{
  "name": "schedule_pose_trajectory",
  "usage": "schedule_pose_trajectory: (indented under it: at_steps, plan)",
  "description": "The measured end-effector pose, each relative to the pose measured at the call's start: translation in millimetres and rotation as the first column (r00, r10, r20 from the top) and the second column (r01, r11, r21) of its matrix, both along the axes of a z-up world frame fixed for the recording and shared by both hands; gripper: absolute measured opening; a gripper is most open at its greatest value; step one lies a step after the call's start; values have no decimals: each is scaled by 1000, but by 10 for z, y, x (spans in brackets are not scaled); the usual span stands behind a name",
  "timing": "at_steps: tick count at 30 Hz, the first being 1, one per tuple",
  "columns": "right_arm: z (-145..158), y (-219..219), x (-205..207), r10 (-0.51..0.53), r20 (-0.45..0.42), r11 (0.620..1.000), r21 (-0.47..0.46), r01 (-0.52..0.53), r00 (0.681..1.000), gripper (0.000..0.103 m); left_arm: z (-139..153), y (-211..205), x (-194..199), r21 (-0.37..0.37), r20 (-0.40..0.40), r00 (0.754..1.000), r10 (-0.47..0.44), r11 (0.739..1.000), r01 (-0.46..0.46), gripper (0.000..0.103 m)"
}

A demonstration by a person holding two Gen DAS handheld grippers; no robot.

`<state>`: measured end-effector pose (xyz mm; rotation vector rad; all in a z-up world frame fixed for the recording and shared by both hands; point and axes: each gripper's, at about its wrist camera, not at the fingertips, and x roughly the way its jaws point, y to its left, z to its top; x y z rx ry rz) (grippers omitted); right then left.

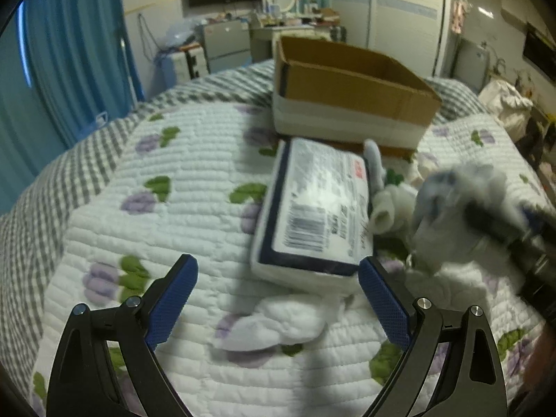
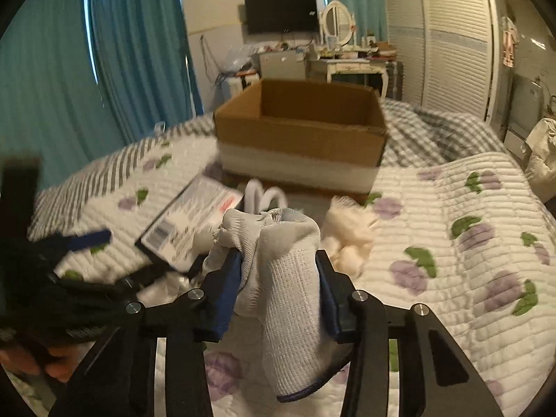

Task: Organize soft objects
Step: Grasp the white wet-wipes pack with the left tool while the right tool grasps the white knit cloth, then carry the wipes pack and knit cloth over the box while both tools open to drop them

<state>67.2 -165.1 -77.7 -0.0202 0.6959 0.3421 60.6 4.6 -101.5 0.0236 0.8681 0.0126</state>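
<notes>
The cardboard box (image 2: 301,128) stands open on the bed (image 2: 469,229), on a white quilt with purple flowers and green leaves, and serves here as the landmark. Just in front of the box lies a flat plastic-wrapped packet (image 1: 314,212) with a barcode label, its far end near the box's base. Beside that packet, also in front of the box, sits a loose heap of soft white items: a small plush piece with pale ears (image 2: 262,196) and a fluffy cream bundle (image 2: 349,232). The right gripper (image 2: 278,278) has its blue-padded fingers (image 2: 227,288) pinching a white knitted glove (image 2: 290,305) with a dark blue cuff edge, which hangs down between them, in front of the box and above the quilt. The left gripper (image 1: 278,304) hovers over the quilt on the near side of the packet from the box, its fingers (image 1: 172,300) spread wide with nothing between them; below them lies a small white cloth piece (image 1: 278,326) flat on the quilt. In the left wrist view the glove and right gripper appear blurred.
</notes>
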Motion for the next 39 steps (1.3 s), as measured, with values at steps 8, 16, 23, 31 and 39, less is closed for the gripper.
schedule_pose_trajectory:
  at_steps: [8,16,23,31,39]
  plan:
    - [77,-149,78,-19,5,1000,23,19,1000,41,-175,-202,151,25,-42,997,-60,998,61,95]
    - [-42,-191,154,-21,-32,999,31,22,999,41,-268,-332,322,62,-28,993,-113,991,115,94]
    - [11,-201,108,-15,-18,999,36,15,1000,41,-179,-424,178,138,12,993,-117,984,115,70]
    - [220,-264,-40,-7,30,998,55,6,1000,41,128,-402,-50,85,67,993,-97,992,91,57]
    - [477,-385,-216,-19,88,997,81,12,996,41,650,-396,-271,45,173,981,-88,996,82,54]
